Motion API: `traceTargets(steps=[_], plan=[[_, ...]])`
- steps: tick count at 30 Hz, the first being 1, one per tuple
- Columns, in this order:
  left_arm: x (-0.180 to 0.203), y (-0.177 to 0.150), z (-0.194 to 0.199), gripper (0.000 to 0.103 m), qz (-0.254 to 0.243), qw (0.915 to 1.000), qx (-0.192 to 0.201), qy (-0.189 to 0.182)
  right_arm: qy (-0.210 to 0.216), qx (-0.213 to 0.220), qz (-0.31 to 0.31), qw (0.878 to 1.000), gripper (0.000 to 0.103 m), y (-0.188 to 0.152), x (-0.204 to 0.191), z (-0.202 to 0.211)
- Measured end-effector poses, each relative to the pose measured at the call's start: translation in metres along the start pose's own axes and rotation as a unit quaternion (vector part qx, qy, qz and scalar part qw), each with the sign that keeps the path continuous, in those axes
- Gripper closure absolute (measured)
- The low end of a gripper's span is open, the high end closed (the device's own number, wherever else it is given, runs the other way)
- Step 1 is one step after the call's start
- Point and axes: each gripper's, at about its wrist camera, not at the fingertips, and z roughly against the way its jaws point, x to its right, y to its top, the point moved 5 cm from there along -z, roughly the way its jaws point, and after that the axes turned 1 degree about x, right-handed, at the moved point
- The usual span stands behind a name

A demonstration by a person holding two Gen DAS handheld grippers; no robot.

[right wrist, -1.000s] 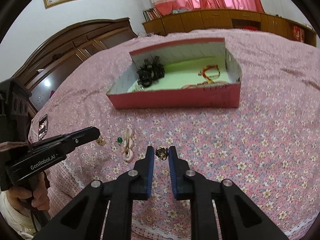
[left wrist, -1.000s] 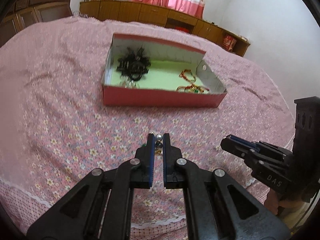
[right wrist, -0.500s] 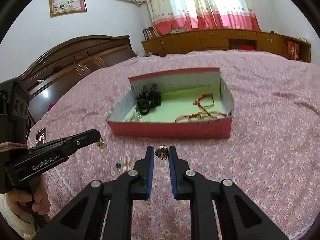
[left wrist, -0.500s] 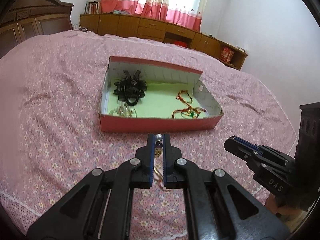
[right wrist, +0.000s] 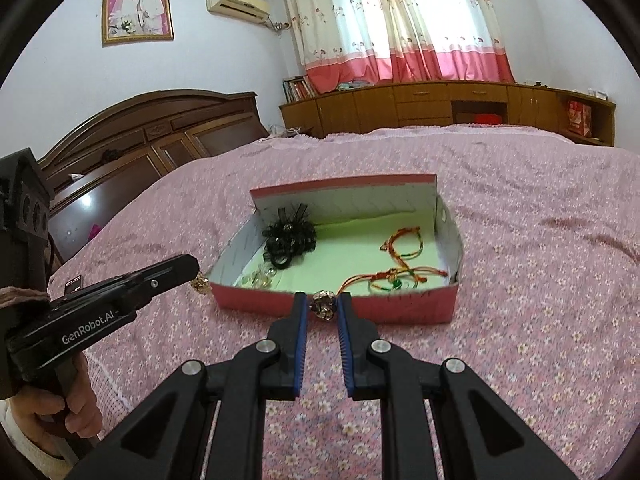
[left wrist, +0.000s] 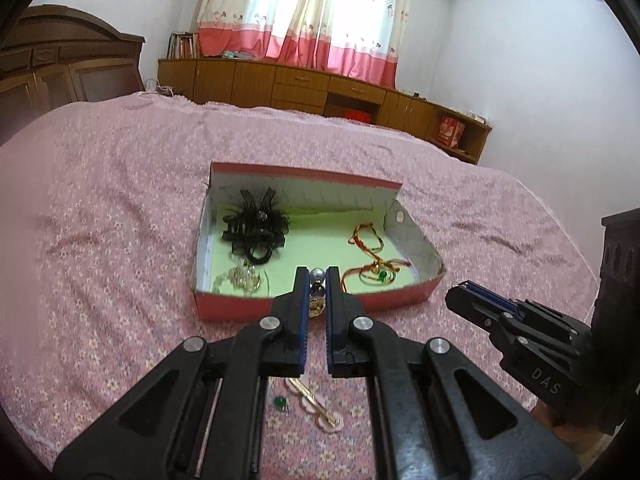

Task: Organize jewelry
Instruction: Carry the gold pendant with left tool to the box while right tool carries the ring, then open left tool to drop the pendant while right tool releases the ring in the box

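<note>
Both grippers (left [left wrist: 318,280], right [right wrist: 323,304]) pinch trinkets, apparently earrings, before the red box [left wrist: 280,306].

Pinks, greens and black on the bed

We see a pink bedspread [left wrist: 100,240] sprinkled with small pale flowers, a red box [left wrist: 256,308] lined pale green, a black lace hairpiece [left wrist: 256,226], red-orange cords [left wrist: 372,248], and black grippers' blue finger pads [right wrist: 301,344].

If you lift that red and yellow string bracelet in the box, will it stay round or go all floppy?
The string bracelet would probably go floppy: it already lies in loose, uneven loops on the green lining. It looks thin, so likely very light. Its strands might snag the neighbouring bracelet.
</note>
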Motion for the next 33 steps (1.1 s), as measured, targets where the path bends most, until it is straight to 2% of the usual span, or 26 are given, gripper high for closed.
traceTargets(steps=[14, 22, 27, 33], plan=[[-0.012, 0.015, -0.017, 0.103, 0.003, 0.9994, 0.032, 0.011, -0.02, 0.023, 0.001, 1.0, 0.087, 0.017, 0.014, -0.013], [-0.022, 0.023, -0.033, 0.103, -0.007, 0.9981, 0.051, 0.034, -0.035, 0.035, -0.002, 0.999, 0.087, 0.025, 0.028, -0.027], [-0.028, 0.023, -0.046, 0.103, -0.008, 0.9979, 0.047, 0.044, -0.051, 0.042, -0.002, 0.998, 0.087, 0.03, 0.04, -0.036], [-0.035, 0.017, -0.061, 0.103, -0.004, 0.9983, 0.028, 0.051, -0.075, 0.023, -0.009, 0.997, 0.087, 0.029, 0.062, -0.056]])
